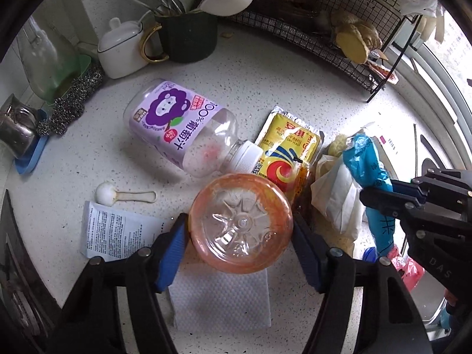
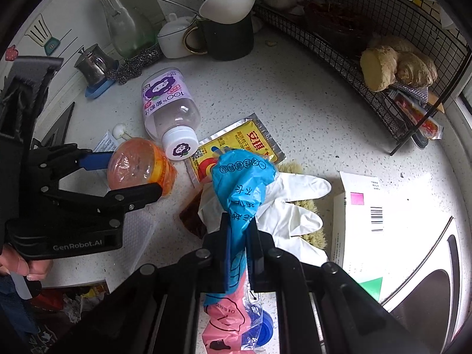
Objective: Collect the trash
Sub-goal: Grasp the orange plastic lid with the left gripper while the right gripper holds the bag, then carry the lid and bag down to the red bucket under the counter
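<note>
My left gripper (image 1: 239, 216) is shut on a clear orange-tinted bottle (image 1: 240, 221), one pad on each side; the bottle's base faces the left wrist camera. The right wrist view shows the same grip (image 2: 134, 174) on the orange bottle (image 2: 138, 162). My right gripper (image 2: 239, 230) is shut on a crumpled blue plastic bag (image 2: 242, 183), which hangs over a white glove (image 2: 295, 203). A purple grape-juice bottle (image 1: 183, 126) lies on its side beside a yellow yeast packet (image 1: 289, 147). A printed leaflet (image 1: 115, 230) and a paper towel (image 1: 221, 295) lie under the left gripper.
A dark mug of utensils (image 1: 185, 38), a white lidded pot (image 1: 121, 47) and steel scourers (image 1: 73, 97) line the back. A wire rack (image 2: 383, 103) holding ginger (image 2: 398, 65) stands at the right. A white box with a barcode (image 2: 368, 206) and a small white scoop (image 1: 118, 196) lie on the counter.
</note>
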`<act>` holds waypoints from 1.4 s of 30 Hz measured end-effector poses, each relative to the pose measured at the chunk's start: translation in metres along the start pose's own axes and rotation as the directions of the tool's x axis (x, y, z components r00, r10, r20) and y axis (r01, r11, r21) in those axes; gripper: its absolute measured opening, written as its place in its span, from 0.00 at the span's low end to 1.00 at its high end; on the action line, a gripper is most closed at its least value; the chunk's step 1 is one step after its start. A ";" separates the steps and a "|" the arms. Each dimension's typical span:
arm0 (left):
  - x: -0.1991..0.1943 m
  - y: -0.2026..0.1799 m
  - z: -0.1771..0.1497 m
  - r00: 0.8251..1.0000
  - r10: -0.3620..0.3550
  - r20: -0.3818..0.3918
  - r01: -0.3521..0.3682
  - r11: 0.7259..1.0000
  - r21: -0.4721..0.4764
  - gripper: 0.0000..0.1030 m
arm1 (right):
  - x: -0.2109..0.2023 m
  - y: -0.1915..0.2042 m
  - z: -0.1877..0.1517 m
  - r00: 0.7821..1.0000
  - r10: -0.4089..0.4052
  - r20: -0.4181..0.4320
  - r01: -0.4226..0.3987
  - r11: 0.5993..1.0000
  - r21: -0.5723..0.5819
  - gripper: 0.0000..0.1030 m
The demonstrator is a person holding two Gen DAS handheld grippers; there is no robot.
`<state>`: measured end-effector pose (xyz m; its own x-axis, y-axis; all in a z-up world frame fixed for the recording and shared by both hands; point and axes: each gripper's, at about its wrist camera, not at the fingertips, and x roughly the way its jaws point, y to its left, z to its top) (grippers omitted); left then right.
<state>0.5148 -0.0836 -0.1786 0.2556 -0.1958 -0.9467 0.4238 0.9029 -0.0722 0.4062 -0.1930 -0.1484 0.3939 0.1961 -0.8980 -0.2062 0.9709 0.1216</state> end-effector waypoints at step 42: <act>-0.205 0.047 -0.302 0.992 0.086 0.094 -0.061 0.969 -0.241 0.64 | -0.097 0.199 -0.144 0.988 0.125 0.087 -0.092 0.947 -0.308 0.07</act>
<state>0.2195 0.1143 -0.0831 0.3717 -0.1529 -0.9157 0.1856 0.9787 -0.0880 0.1980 -0.0382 -0.0979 0.4412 0.3267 -0.8358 -0.5075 0.8590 0.0678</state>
